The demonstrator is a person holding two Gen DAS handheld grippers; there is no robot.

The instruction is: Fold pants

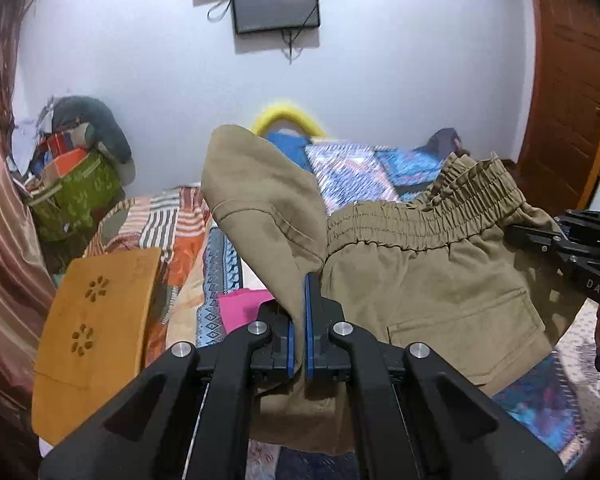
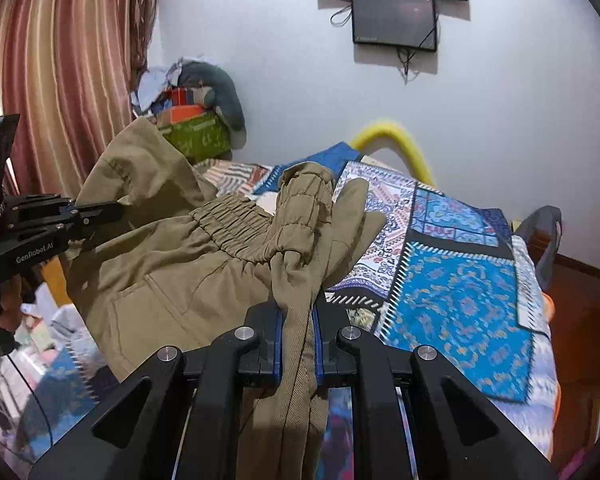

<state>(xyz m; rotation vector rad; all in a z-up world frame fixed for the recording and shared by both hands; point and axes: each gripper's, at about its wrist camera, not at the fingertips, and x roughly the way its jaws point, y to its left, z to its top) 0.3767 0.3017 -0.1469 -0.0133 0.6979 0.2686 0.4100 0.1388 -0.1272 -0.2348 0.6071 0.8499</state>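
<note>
2 grippers clamped on pants [image 1: 428,280], bed [image 2: 460,300]

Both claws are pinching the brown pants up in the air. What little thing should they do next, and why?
Probably lower the pants flat onto the patterned bedspread. The left gripper and right gripper are both shut on bunched cloth, and the elastic waistband sags crumpled between them above the bed, so a neat fold likely needs it spread first.
</note>
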